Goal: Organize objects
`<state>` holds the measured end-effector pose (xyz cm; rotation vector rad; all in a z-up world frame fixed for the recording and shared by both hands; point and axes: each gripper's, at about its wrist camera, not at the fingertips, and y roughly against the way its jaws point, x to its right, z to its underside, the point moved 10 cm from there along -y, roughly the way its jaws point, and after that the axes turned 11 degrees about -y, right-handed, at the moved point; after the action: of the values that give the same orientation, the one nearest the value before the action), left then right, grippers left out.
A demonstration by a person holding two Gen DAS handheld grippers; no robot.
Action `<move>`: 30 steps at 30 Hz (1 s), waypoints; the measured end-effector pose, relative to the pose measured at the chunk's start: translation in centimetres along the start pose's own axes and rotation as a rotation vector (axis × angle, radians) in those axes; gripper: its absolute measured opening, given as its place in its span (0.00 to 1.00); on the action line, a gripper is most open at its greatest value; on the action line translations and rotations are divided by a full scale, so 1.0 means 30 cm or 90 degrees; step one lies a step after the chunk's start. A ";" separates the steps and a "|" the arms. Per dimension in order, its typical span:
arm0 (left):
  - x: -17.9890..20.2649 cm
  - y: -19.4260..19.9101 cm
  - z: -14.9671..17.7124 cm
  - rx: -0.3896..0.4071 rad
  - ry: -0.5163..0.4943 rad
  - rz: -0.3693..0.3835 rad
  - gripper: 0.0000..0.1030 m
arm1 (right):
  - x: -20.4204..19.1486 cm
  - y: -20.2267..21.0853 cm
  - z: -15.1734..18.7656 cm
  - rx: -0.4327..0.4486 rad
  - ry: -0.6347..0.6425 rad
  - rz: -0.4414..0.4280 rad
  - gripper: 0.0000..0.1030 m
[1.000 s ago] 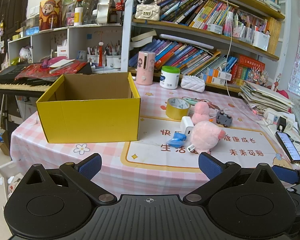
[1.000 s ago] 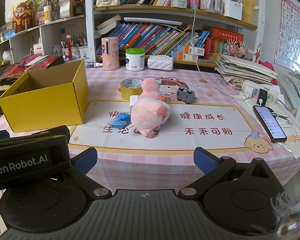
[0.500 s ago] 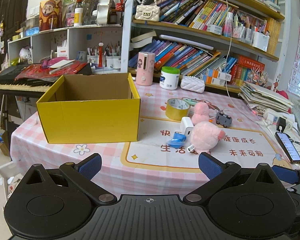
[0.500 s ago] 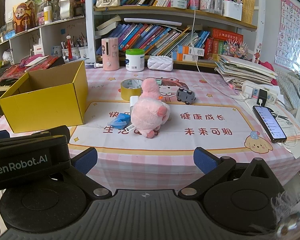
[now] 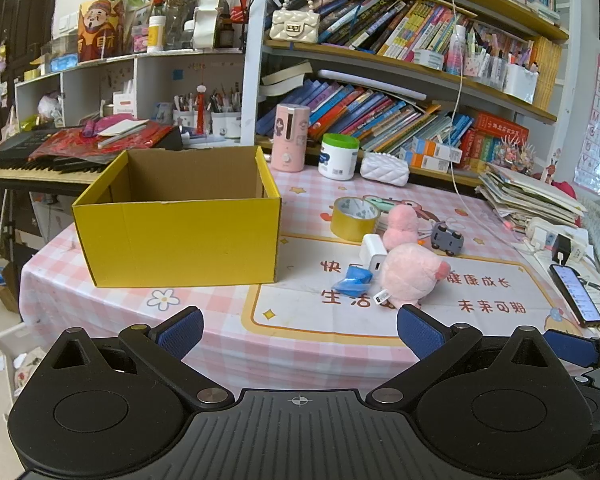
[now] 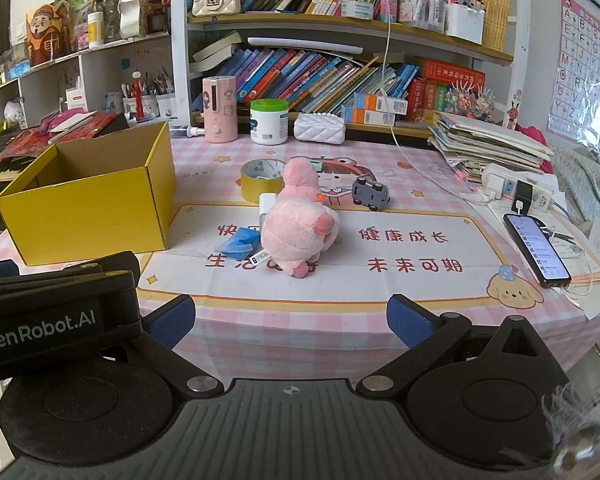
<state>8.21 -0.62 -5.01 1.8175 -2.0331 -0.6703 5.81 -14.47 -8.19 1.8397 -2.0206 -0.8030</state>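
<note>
An open, empty yellow cardboard box (image 5: 180, 236) (image 6: 88, 212) stands on the table's left side. Right of it lie a large pink plush (image 5: 410, 276) (image 6: 296, 236), a smaller pink plush (image 5: 401, 222) (image 6: 300, 176), a white charger (image 5: 372, 254), a blue wrapper (image 5: 354, 280) (image 6: 238, 242), a yellow tape roll (image 5: 354, 218) (image 6: 260, 178) and a grey toy car (image 5: 446, 238) (image 6: 370, 192). My left gripper (image 5: 300, 330) is open and empty at the table's near edge. My right gripper (image 6: 290, 318) is open and empty, facing the plush.
A phone (image 6: 536, 250) and power strip (image 6: 516, 194) lie at the right, with a paper stack (image 6: 488, 146) behind. A pink bottle (image 5: 290, 138), a white jar (image 5: 338, 156) and a white pouch (image 5: 384, 168) stand at the back before bookshelves. A keyboard (image 5: 40, 160) is at the left.
</note>
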 end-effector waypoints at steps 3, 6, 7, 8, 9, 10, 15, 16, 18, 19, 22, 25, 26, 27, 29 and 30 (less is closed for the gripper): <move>0.000 0.000 0.001 0.000 0.000 0.000 1.00 | 0.000 0.000 0.001 0.000 0.000 0.000 1.00; 0.002 -0.001 -0.002 0.001 0.000 0.001 1.00 | 0.000 0.000 0.002 0.000 0.000 -0.001 1.00; 0.004 -0.003 -0.004 0.001 -0.001 0.001 1.00 | 0.000 0.000 0.001 0.000 0.000 -0.001 1.00; 0.005 -0.004 -0.006 0.001 -0.001 0.001 1.00 | 0.000 -0.001 0.002 0.000 0.000 -0.001 1.00; 0.003 -0.002 -0.003 0.001 0.000 0.001 1.00 | 0.000 -0.001 0.002 0.000 0.000 -0.001 1.00; 0.003 -0.002 -0.003 0.001 0.000 0.001 1.00 | 0.000 0.000 0.002 0.000 0.000 -0.001 1.00; 0.004 -0.002 -0.002 0.001 0.000 0.001 1.00 | 0.000 -0.001 0.002 0.000 0.000 -0.002 1.00; 0.003 -0.002 -0.002 0.001 0.000 0.001 1.00 | -0.001 -0.001 0.003 0.000 0.000 -0.001 1.00; 0.004 -0.002 -0.001 0.002 0.000 0.001 1.00 | -0.001 0.000 0.004 0.001 0.000 -0.001 1.00; 0.003 -0.002 -0.001 0.001 0.000 0.001 1.00 | -0.001 0.000 0.003 0.000 0.000 -0.001 1.00; 0.003 -0.002 0.000 0.001 0.001 0.001 1.00 | -0.001 0.000 0.003 0.000 0.000 -0.001 1.00; 0.003 -0.002 0.000 0.001 0.001 0.000 1.00 | 0.000 0.000 0.004 0.000 0.000 -0.001 1.00; 0.004 -0.004 -0.002 0.001 0.001 0.000 1.00 | -0.003 0.002 0.002 0.000 0.000 -0.001 1.00; 0.003 -0.003 0.001 0.002 0.001 0.000 1.00 | -0.006 0.002 0.001 -0.001 0.001 -0.001 1.00; 0.006 -0.004 0.000 0.002 0.002 0.000 1.00 | -0.012 0.003 0.001 -0.001 0.002 -0.002 1.00; 0.006 -0.005 0.000 0.002 0.002 0.000 1.00 | -0.015 0.003 0.000 -0.002 0.002 -0.002 1.00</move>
<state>8.31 -0.81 -5.09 1.8194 -2.0325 -0.6649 5.80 -14.03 -8.08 1.8421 -2.0143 -0.8026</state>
